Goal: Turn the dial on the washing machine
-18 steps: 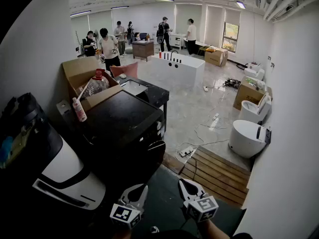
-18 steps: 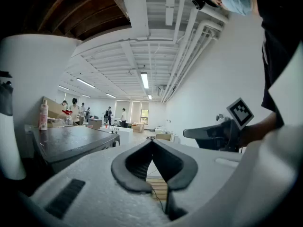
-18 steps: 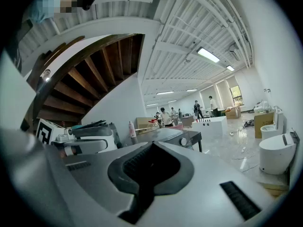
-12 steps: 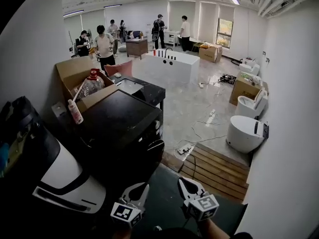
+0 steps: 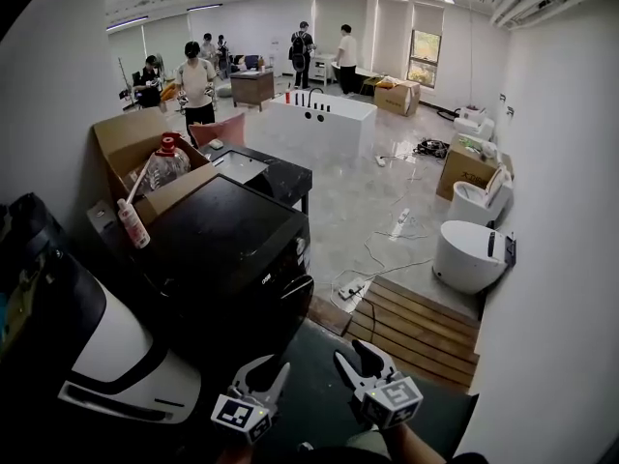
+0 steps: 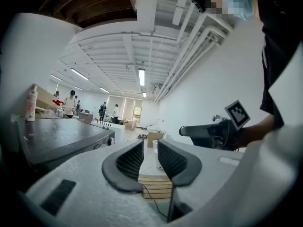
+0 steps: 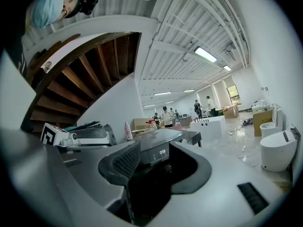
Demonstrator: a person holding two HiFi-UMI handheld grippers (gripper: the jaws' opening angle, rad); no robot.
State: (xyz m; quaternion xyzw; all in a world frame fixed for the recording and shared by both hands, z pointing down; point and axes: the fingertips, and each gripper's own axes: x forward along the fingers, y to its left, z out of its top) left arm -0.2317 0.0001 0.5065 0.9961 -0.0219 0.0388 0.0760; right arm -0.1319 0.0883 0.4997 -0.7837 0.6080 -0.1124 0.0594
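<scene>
Washing machine (image 5: 232,245) ahead of right claw (image 5: 355,356), apart.

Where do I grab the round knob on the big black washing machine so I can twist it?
Pinch the dial by its round rim, one jaw on each side. It sticks out of the front panel of the washing machine, so probably come straight at that front, level, not from above. The right hand-held gripper faces it with jaws apart and empty.

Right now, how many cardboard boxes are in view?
3: an open brown cardboard box behind the black washing machine, a second box at right, a third box far back. Others may be hidden.
</scene>
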